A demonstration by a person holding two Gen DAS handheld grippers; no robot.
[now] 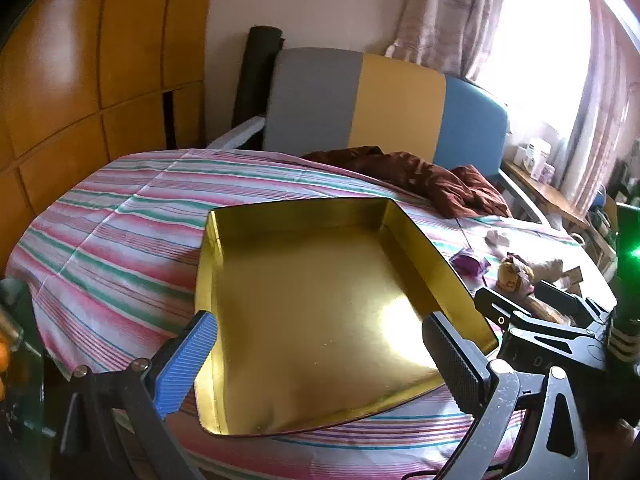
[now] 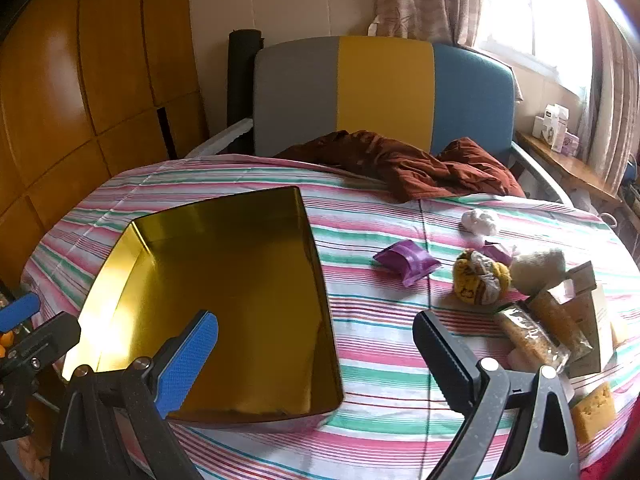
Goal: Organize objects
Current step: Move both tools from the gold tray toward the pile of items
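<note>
Gold-lined tin point(image 1: 320, 312) empty on the striped bench point(image 2: 380, 364); snack packets point(image 2: 532, 336) lie to its right.
Your left gripper point(image 1: 320, 364) and right gripper point(image 2: 320, 360) gape, holding nothing; glossy wrappers may slip from your fingers point(image 2: 444, 356).

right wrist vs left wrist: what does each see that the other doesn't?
Right wrist only: crumpled white tissue ball, brown sponge-like block at the table's near edge, full snack pile.

Left wrist only: green-lit dark device at far right.

Both: empty gold metal tin tray, purple foil pouch, striped tablecloth, brown jacket, and both grippers, left gripper and right gripper, open.
</note>
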